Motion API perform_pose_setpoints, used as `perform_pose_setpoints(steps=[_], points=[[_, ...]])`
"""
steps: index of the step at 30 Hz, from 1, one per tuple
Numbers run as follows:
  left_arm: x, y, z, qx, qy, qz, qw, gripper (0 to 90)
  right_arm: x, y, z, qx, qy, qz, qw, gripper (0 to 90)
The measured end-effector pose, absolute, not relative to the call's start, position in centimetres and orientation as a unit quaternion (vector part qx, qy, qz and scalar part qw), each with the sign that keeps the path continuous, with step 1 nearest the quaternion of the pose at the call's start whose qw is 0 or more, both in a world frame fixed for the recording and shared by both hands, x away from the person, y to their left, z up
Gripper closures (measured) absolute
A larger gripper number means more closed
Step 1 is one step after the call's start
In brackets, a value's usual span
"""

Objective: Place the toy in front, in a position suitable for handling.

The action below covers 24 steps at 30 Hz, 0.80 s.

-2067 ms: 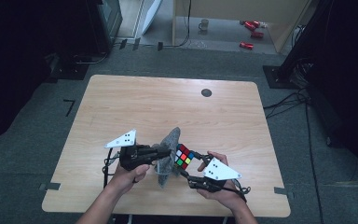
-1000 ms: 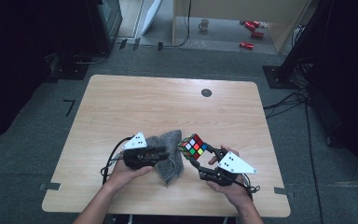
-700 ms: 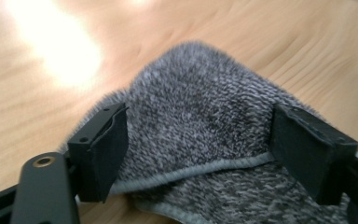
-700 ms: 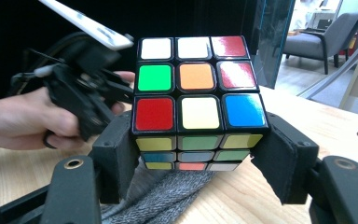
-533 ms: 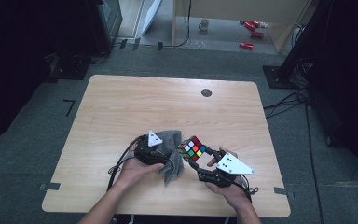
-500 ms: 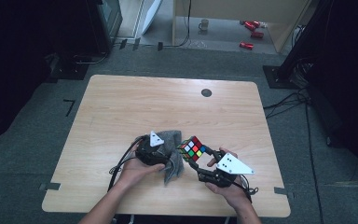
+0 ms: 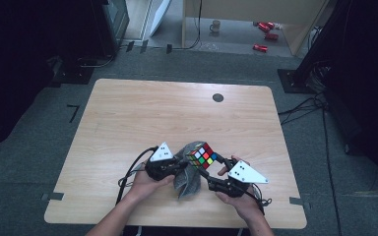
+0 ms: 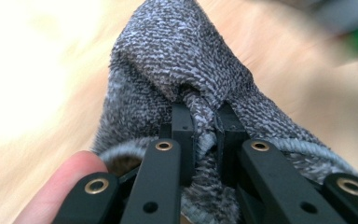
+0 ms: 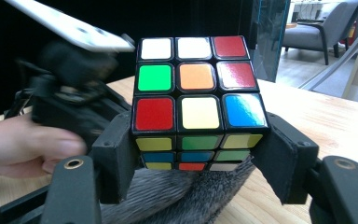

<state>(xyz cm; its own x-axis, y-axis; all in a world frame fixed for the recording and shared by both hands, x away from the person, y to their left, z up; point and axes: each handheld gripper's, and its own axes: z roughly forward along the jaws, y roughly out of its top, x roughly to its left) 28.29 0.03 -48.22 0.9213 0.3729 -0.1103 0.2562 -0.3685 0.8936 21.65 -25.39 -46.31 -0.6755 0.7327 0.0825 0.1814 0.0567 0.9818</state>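
A scrambled puzzle cube [image 7: 203,156] [image 9: 196,102] is held above the table, clamped between the jaws of my right gripper [image 7: 211,169] [image 9: 198,161], one jaw on each side of it. Beneath and left of the cube lies a grey knitted cloth [image 7: 188,173] [image 8: 186,79] [image 9: 182,196]. My left gripper [image 7: 181,164] [image 8: 204,135] is shut on a fold of that cloth, its jaws pinching the fabric, close against the cube's left side. A fingertip [image 8: 60,184] shows beside the left jaw.
The light wooden table [image 7: 177,113] has a round dark cable hole [image 7: 218,97] at the back right. Cables [image 7: 128,174] trail from both grippers near the front edge. Beyond the table are grey floor, a mug [image 7: 215,25] and red items [image 7: 266,29].
My left gripper has moved right with the cloth, up against the cube. The right gripper has lifted the cube and shifted slightly right.
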Motion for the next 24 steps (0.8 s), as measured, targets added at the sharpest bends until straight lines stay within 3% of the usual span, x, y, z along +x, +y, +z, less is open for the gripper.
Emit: perform_pose_setpoints(steps=[5, 11, 17, 24], points=[[27.2, 0.5, -47.7, 0.808, 0.149, 0.07, 0.566, 83.7, 21.6, -25.4, -46.2, 0.325, 0.683, 0.616, 0.218, 35.1], [27.8, 1.7, -47.4, 0.788, 0.178, 0.063, 0.586, 83.5, 21.5, -25.4, -45.8, 0.318, 0.686, 0.617, 0.221, 35.1], [27.4, 0.4, -48.0, 0.808, 0.171, 0.06, 0.56, 83.3, 21.3, -24.2, -46.0, 0.304, 0.699, 0.61, 0.217, 35.1], [28.4, 2.4, -47.3, 0.778, 0.209, 0.053, 0.59, 83.2, 21.7, -25.4, -46.2, 0.322, 0.693, 0.608, 0.217, 35.1]])
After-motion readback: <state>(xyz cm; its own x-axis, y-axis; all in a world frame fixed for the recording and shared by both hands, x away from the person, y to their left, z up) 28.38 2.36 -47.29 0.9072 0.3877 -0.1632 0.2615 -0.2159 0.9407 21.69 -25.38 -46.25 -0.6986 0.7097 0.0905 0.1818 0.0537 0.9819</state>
